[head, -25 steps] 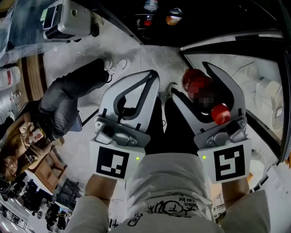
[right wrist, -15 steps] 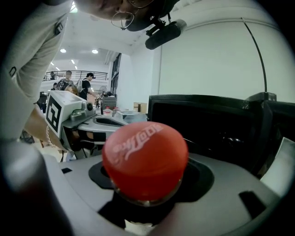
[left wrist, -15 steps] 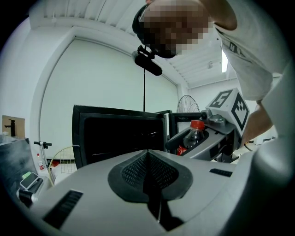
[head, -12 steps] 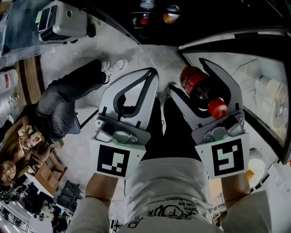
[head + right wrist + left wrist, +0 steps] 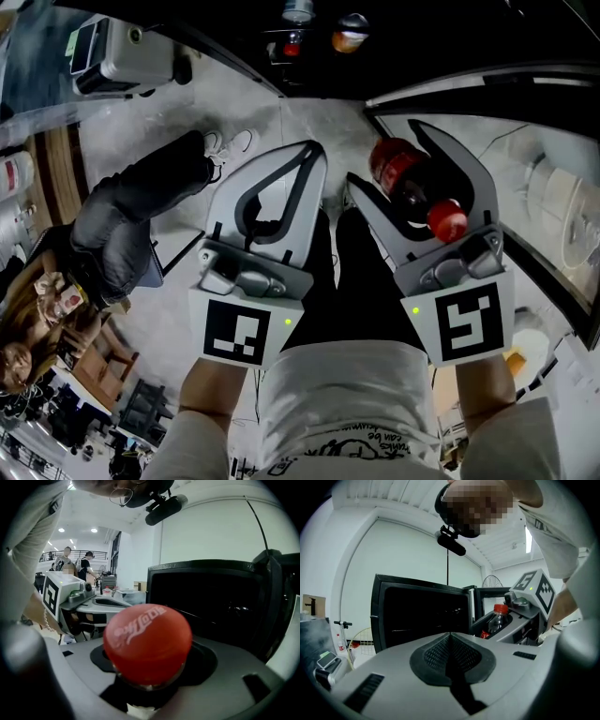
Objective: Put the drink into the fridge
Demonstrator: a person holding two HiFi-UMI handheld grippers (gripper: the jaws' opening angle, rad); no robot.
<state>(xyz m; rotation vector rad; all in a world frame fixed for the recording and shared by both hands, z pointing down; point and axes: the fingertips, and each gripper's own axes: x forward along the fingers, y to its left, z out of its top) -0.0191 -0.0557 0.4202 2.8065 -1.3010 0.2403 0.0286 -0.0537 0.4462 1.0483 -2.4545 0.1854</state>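
A dark cola bottle (image 5: 403, 183) with a red cap (image 5: 447, 220) lies along my right gripper (image 5: 389, 155), cap toward the hand, and the jaws are shut on its body. In the right gripper view the red cap (image 5: 147, 641) fills the middle and hides the jaw tips. My left gripper (image 5: 314, 155) hangs beside it at the left, jaws shut on nothing, as the left gripper view (image 5: 450, 637) confirms. The black fridge (image 5: 206, 597) stands ahead of both grippers. Its white interior (image 5: 525, 159) shows at the right of the head view.
A person in dark clothes (image 5: 131, 216) with white shoes (image 5: 230, 142) is at the left. A white device (image 5: 122, 52) sits on a surface at the upper left. Small bottles (image 5: 352, 33) stand in a dark area at the top. My own black-trousered legs (image 5: 328, 281) are between the grippers.
Both grippers have sunk a little together. The bottle stays clamped in the right one, and neither gripper's jaws have changed.
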